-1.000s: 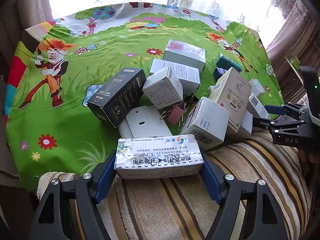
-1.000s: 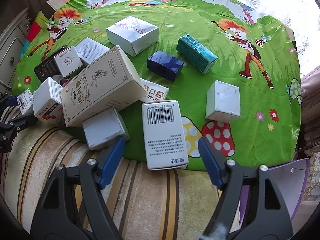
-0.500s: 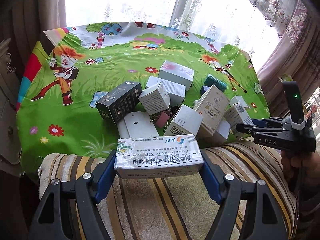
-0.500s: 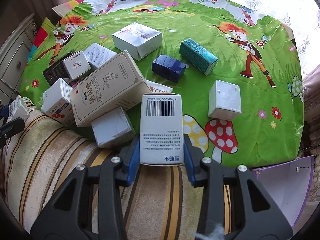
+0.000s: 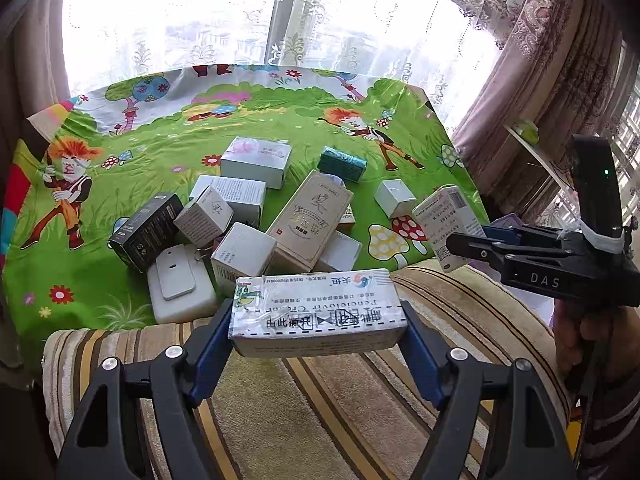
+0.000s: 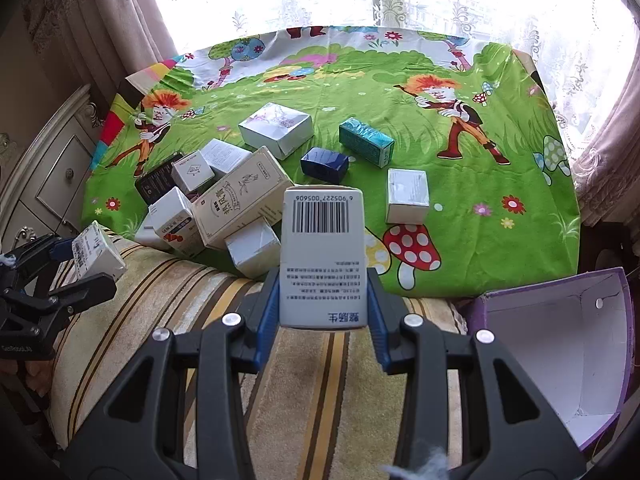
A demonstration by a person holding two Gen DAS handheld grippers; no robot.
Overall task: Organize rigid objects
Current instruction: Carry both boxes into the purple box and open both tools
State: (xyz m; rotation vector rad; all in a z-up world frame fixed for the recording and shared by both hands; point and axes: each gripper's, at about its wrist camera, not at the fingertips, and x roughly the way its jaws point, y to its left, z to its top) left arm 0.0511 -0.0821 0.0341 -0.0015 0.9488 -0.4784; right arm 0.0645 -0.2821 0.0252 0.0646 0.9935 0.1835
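Observation:
My left gripper (image 5: 318,322) is shut on a long white cream box (image 5: 316,308), gripped by its two ends and held above the striped cushion (image 5: 320,408). A tall white box with a barcode (image 6: 323,240) is clamped by its sides in my right gripper (image 6: 323,292), which is shut on it. The same barcode box (image 5: 442,224) shows at the right of the left wrist view, raised beside the pile. At the left edge of the right wrist view the cream box (image 6: 94,256) appears end-on. A loose pile of boxes (image 5: 280,216) lies on the green cartoon cloth (image 5: 160,136).
The pile holds a tall beige box (image 6: 244,196), a black box (image 5: 146,230), a teal box (image 6: 366,140) and a dark blue box (image 6: 324,164). An open purple carton (image 6: 560,340) stands at the lower right. A dresser (image 6: 52,176) and curtains flank the table.
My right gripper went from open around the barcode box to shut on it and lifted it off the cloth's edge. Both grippers rose and pulled back with their boxes.

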